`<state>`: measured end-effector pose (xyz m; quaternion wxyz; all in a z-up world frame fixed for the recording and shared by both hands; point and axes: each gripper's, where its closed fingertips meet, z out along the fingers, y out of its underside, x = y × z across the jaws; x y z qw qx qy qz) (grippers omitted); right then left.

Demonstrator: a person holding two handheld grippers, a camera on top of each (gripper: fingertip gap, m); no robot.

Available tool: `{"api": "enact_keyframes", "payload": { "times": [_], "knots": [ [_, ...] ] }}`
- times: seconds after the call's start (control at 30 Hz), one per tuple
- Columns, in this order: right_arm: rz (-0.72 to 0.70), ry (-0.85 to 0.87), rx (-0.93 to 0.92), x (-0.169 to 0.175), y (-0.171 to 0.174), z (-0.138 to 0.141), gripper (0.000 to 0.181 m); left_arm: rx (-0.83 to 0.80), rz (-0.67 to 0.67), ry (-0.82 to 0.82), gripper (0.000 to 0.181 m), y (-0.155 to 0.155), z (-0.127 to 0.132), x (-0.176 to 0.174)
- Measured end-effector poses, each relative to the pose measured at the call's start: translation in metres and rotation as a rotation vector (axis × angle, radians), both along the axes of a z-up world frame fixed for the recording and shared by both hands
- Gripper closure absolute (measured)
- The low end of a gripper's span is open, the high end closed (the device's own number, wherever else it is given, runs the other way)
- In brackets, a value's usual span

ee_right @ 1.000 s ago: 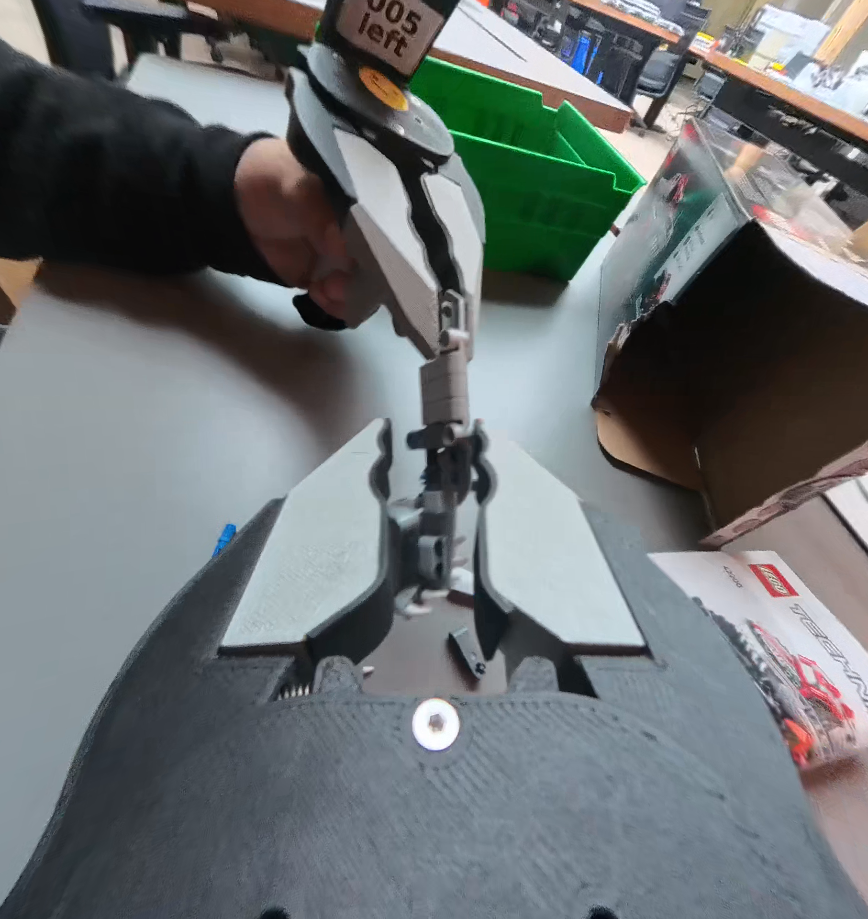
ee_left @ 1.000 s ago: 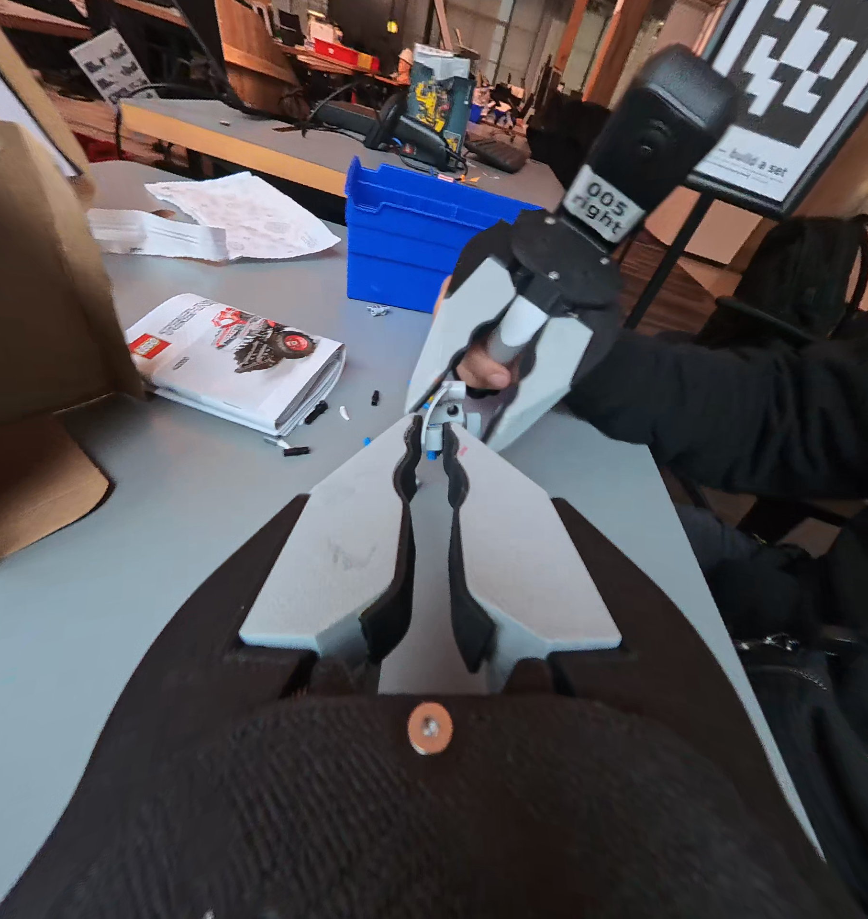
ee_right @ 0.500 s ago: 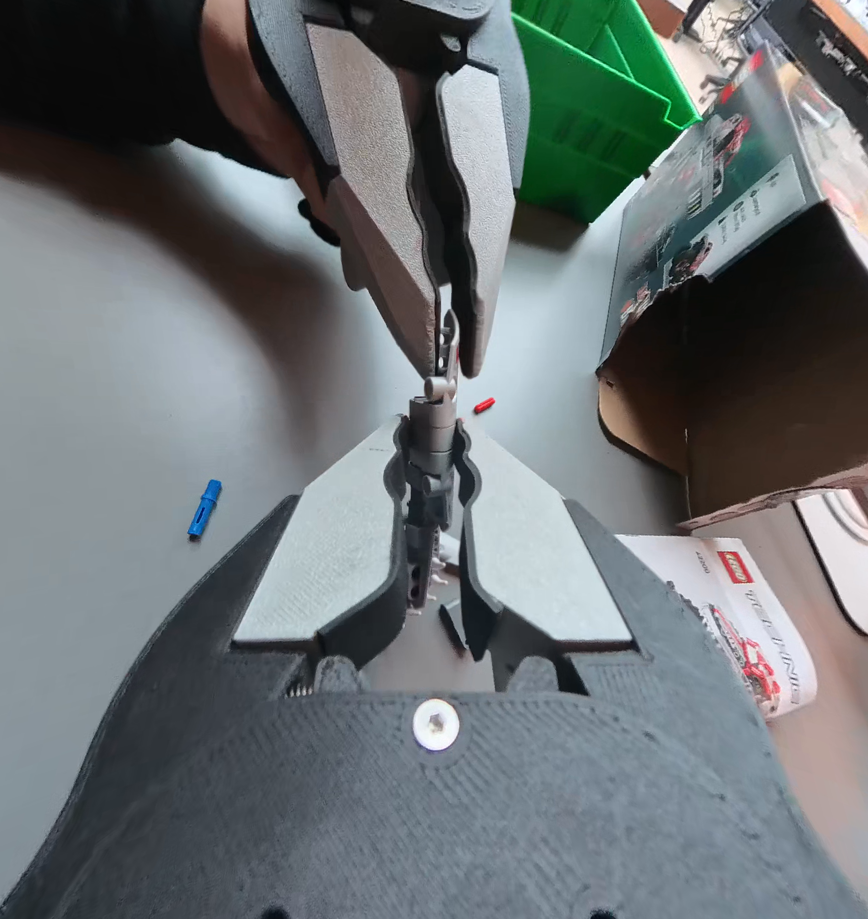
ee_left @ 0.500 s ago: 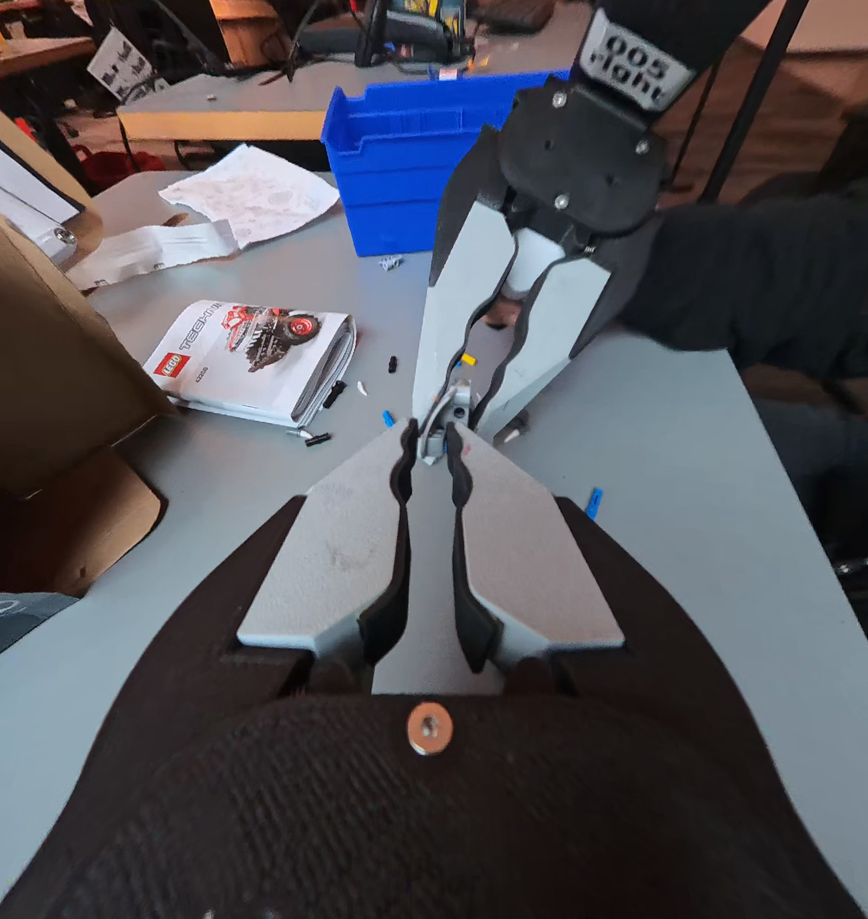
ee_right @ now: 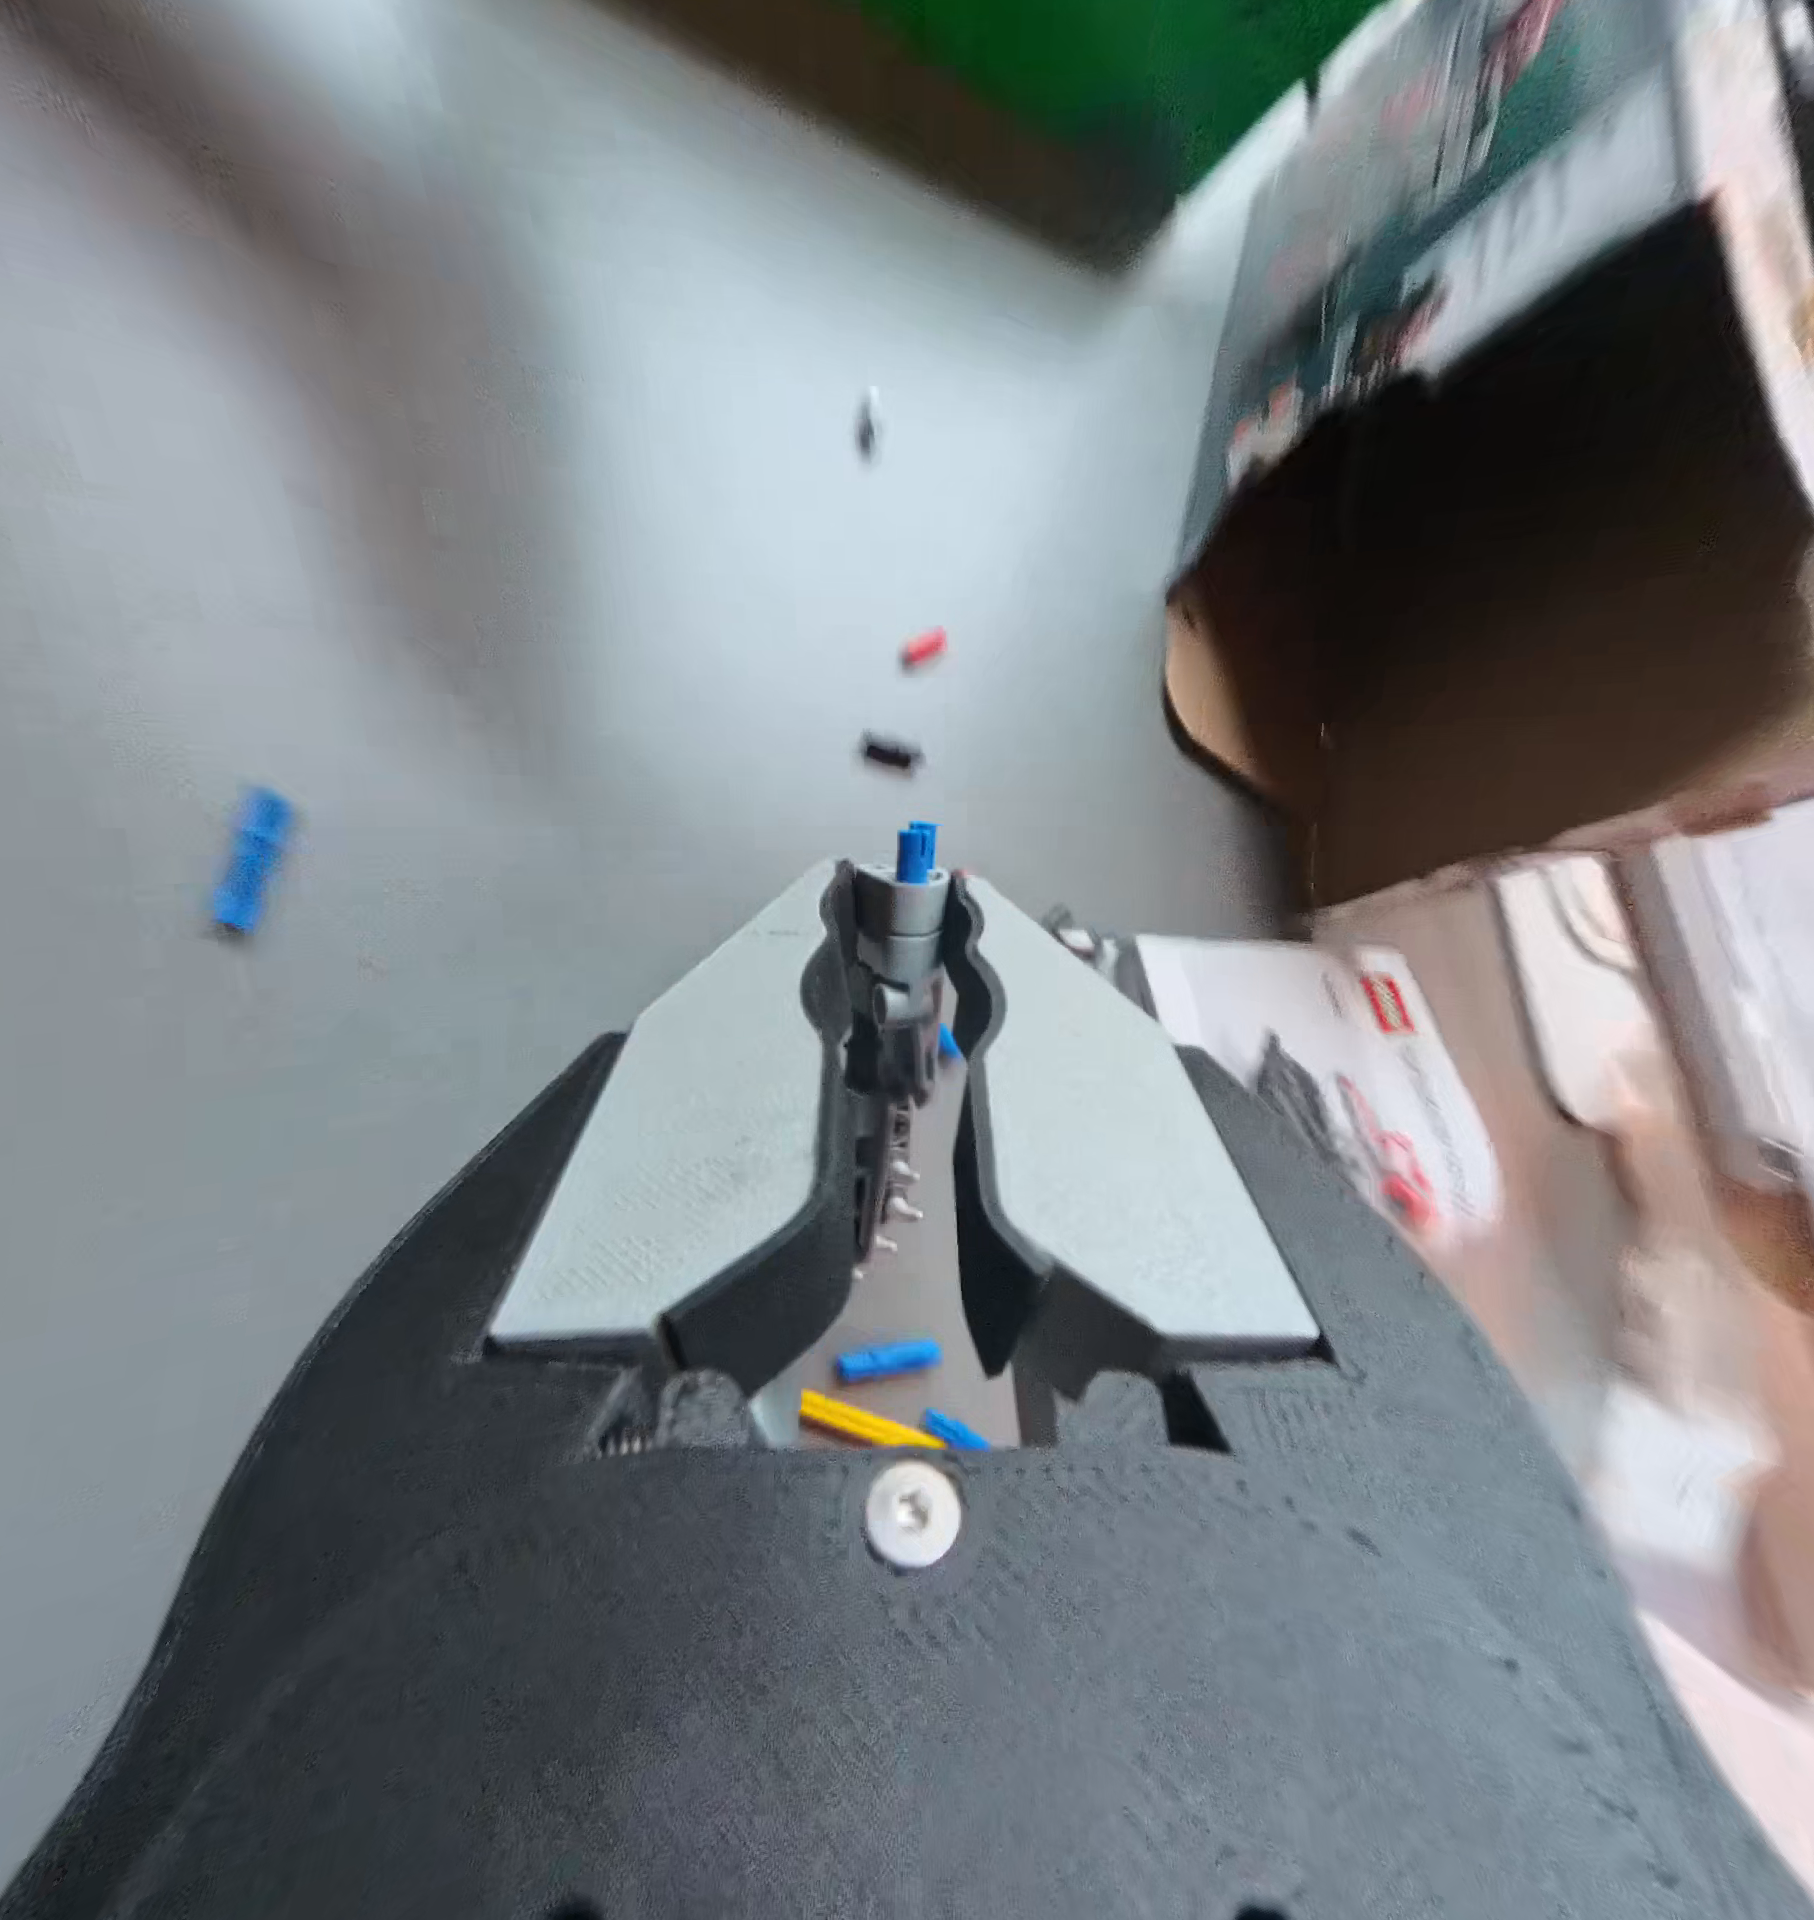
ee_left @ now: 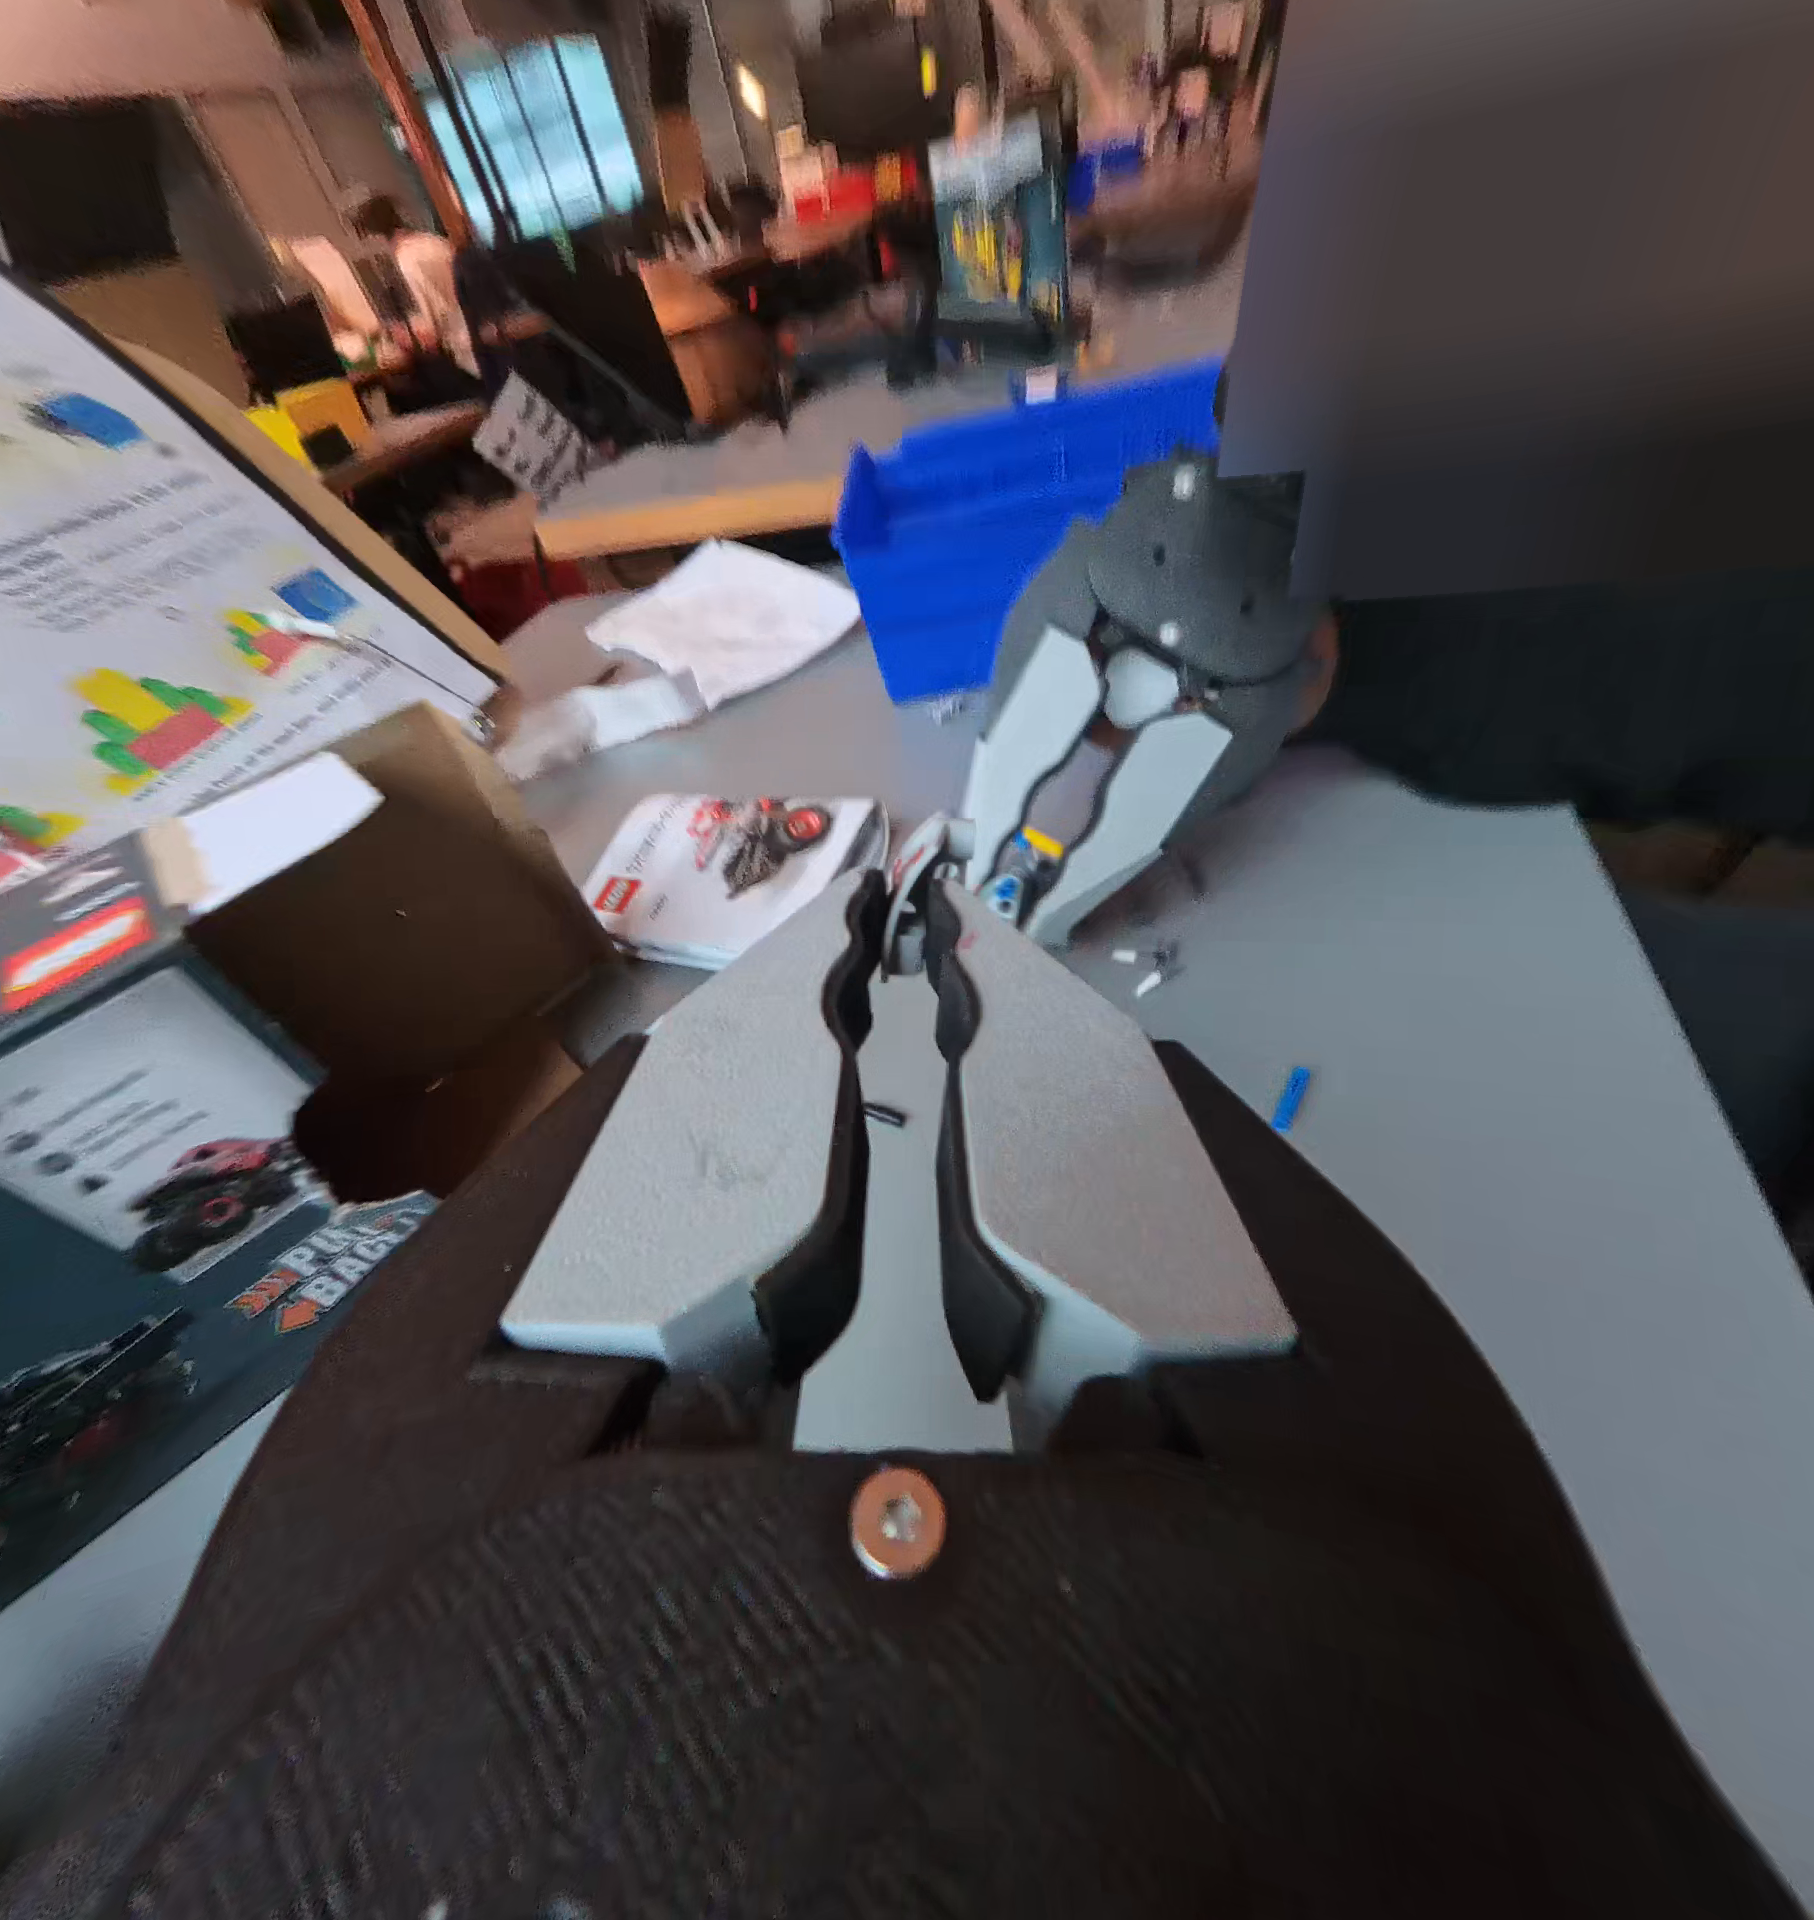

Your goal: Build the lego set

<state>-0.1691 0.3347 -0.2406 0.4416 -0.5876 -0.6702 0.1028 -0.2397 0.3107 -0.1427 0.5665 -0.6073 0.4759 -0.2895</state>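
My left gripper (ee_left: 905, 920) is shut on a small light grey lego piece (ee_left: 918, 883) with a red mark, held at its tips above the table. My right gripper (ee_right: 898, 899) is shut on a dark grey and black lego assembly (ee_right: 892, 997) with a blue pin (ee_right: 915, 852) sticking out of its top. In the left wrist view the right gripper (ee_left: 1064, 862) points down at the grey table (ee_left: 1402, 1039), just right of my left tips and apart from them. The left gripper is out of the right wrist view.
The open cardboard set box (ee_right: 1505, 540) and the instruction booklet (ee_right: 1350, 1081) lie to the right. Loose blue (ee_right: 250, 873), red (ee_right: 924, 646) and black (ee_right: 890, 750) pins lie on the table. A blue bin (ee_left: 1017, 520) stands behind, and papers (ee_left: 726, 634). One gripper's finger ends stand about 12 cm off the other's.
The two grippers have parted. The right gripper has tipped down toward the table with the assembly. The left gripper has drawn back with the small piece and left the right wrist view.
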Motion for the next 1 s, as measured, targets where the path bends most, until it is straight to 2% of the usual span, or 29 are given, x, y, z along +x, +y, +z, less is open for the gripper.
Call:
{"api": "enact_keyframes", "payload": {
  "times": [0.03,0.1,0.13,0.27,0.4,0.5,0.67,0.73,0.87,1.0],
  "knots": [
    [0.052,0.126,-0.093,-0.007,-0.011,0.017,0.167,-0.020,-0.006,-0.029,0.176,0.004,0.004,-0.011],
    [0.098,0.341,-0.148,-0.017,-0.016,0.053,0.167,-0.081,0.001,-0.040,0.176,0.010,-0.008,-0.013],
    [0.094,0.352,-0.143,-0.017,-0.013,0.055,0.167,-0.126,-0.016,-0.058,0.176,0.010,-0.012,-0.007],
    [0.023,0.271,-0.077,-0.017,0.002,0.033,0.167,-0.308,-0.113,-0.222,0.176,0.005,-0.007,0.008],
    [-0.027,0.208,-0.159,-0.026,0.006,0.013,0.167,-0.418,-0.197,-0.293,0.176,0.000,-0.011,0.019],
    [-0.036,0.220,-0.123,-0.027,0.008,0.014,0.170,-0.557,-0.272,-0.377,0.176,-0.001,-0.013,0.024],
    [-0.047,0.231,-0.165,-0.021,0.009,0.012,0.171,-0.699,-0.247,-0.489,0.176,0.015,-0.015,0.014],
    [-0.024,0.255,-0.181,-0.022,0.006,0.016,0.171,-0.757,-0.332,-0.577,0.176,0.010,-0.004,0.011],
    [0.002,0.233,-0.176,-0.025,0.001,0.012,0.170,-0.900,-0.615,-0.666,0.176,-0.019,0.014,0.015],
    [0.015,0.199,-0.172,-0.026,-0.002,0.006,0.170,-0.897,-0.670,-0.616,0.176,-0.032,0.011,0.023]
  ]
}}
